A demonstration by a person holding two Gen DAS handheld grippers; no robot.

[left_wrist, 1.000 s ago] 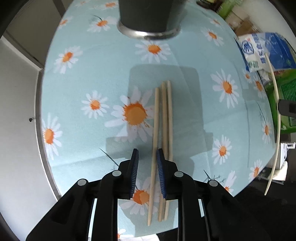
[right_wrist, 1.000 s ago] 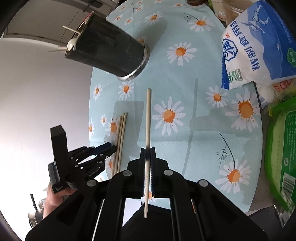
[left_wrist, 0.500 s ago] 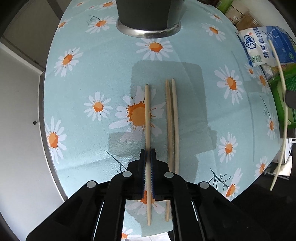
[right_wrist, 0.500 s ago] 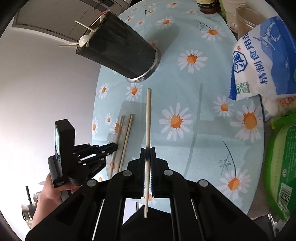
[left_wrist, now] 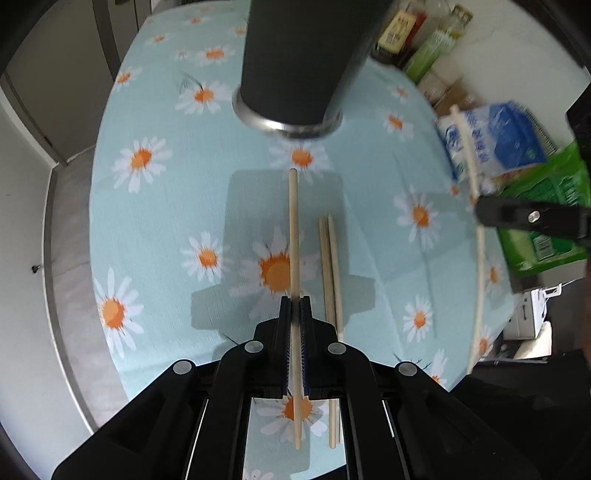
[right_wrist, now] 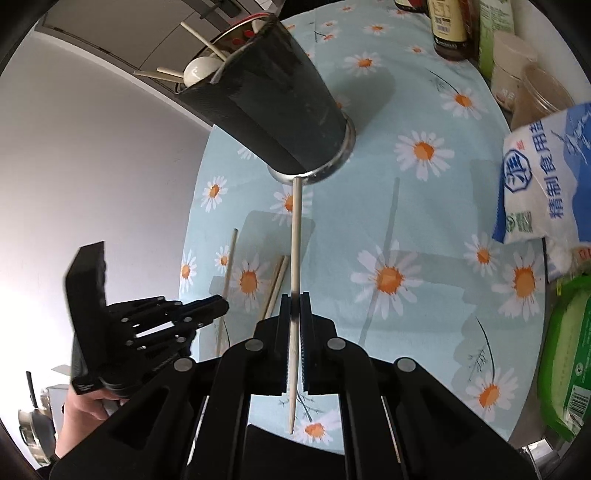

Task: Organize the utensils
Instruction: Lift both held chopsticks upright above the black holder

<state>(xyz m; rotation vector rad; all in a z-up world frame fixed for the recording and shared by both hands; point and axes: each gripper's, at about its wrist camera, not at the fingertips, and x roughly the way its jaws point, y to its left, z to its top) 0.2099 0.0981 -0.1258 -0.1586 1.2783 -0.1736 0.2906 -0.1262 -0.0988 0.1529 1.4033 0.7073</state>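
In the left wrist view my left gripper (left_wrist: pixel 294 306) is shut on a wooden chopstick (left_wrist: pixel 293 229), held above the daisy tablecloth and pointing at the black utensil holder (left_wrist: pixel 295 66). Two more chopsticks (left_wrist: pixel 330 277) lie side by side on the cloth just to its right. My right gripper (right_wrist: pixel 294 302) is shut on a paler chopstick (right_wrist: pixel 295 240) whose tip reaches the holder's steel base. The holder (right_wrist: pixel 273 107) has a white spoon and some sticks in it. The left gripper (right_wrist: pixel 221 305) also shows at the lower left of the right wrist view, with its chopstick (right_wrist: pixel 229 266).
A blue and white salt bag (right_wrist: pixel 543 170) and a green package (right_wrist: pixel 569 362) lie along the table's right side. Bottles (right_wrist: pixel 448 26) and jars stand at the back right. The table edge (left_wrist: pixel 99 280) runs close on the left, beside a white wall.
The left gripper shut on the leftmost of three chopsticks and lifted it clear of the other two. Both grippers have moved closer to the black holder.
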